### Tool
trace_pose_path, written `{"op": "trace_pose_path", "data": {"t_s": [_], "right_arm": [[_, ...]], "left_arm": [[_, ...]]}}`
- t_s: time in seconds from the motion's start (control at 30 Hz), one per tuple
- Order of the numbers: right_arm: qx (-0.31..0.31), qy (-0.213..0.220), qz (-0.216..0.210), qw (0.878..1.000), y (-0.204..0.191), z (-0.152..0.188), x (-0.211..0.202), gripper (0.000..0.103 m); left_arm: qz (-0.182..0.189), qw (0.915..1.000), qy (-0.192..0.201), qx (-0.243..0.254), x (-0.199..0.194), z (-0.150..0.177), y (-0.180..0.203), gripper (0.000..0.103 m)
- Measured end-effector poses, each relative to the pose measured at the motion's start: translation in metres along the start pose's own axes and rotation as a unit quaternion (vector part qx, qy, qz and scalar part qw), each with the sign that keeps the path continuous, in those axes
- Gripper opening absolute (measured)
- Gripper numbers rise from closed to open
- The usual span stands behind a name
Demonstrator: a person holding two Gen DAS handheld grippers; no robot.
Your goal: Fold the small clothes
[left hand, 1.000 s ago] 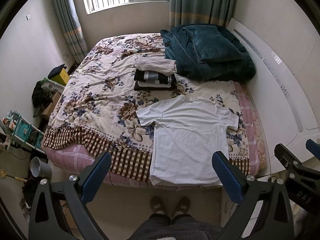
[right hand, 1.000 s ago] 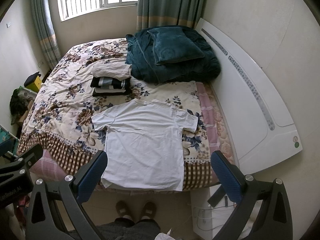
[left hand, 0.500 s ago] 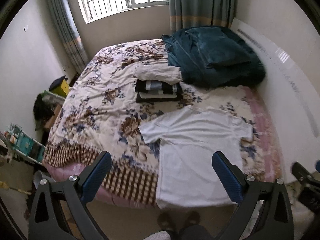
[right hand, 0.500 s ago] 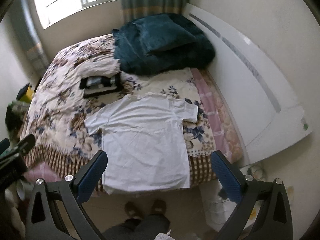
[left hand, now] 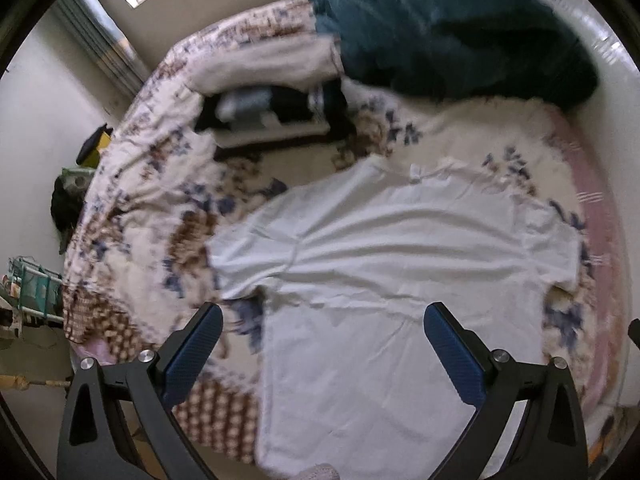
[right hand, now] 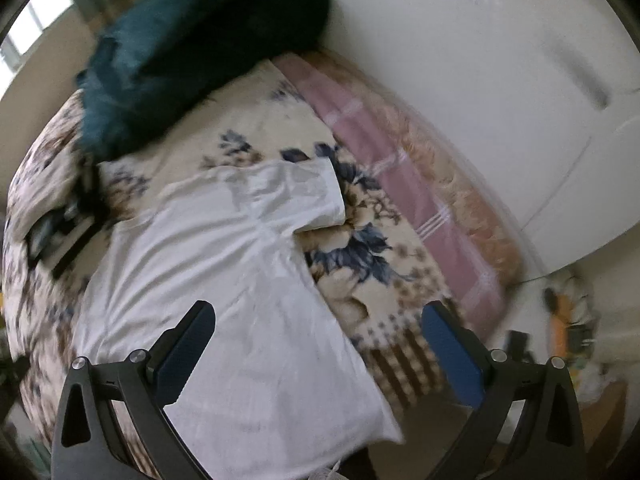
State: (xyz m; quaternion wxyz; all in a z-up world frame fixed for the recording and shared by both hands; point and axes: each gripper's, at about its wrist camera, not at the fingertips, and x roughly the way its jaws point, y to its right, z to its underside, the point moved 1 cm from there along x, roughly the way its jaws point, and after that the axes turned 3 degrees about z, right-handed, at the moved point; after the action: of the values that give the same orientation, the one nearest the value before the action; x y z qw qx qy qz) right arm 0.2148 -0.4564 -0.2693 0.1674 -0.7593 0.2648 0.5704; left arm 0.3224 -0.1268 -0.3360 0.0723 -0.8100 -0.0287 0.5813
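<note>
A white T-shirt [left hand: 380, 280] lies flat on the floral bedspread [left hand: 160, 200], collar toward the far side, hem at the near bed edge. It also shows in the right wrist view [right hand: 224, 280]. My left gripper [left hand: 322, 340] is open and empty, hovering above the shirt's left side near the left sleeve. My right gripper [right hand: 318, 340] is open and empty, hovering above the shirt's right edge below the right sleeve [right hand: 312, 196]. Both views are blurred.
A stack of folded clothes [left hand: 272, 112] sits beyond the shirt. A dark green blanket [left hand: 440, 32] is heaped at the far right, also seen in the right wrist view [right hand: 192, 48]. A white headboard [right hand: 500, 100] runs along the right. Clutter stands on the floor left of the bed [left hand: 28, 292].
Both grippers have moved forward and down toward the bed; the shirt now fills much more of each view. Both stay open. The shirt has not moved.
</note>
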Motion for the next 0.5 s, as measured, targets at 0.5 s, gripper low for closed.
{"op": "trace_pose_path", "data": {"t_s": [0.5], "right_arm": [[0.297, -0.136, -0.134, 0.936, 0.047, -0.045, 0.318, 0.08]], "left_arm": [[0.018, 0.997, -0.072, -0.024, 0.183, -0.02, 0.063, 0.103]]}}
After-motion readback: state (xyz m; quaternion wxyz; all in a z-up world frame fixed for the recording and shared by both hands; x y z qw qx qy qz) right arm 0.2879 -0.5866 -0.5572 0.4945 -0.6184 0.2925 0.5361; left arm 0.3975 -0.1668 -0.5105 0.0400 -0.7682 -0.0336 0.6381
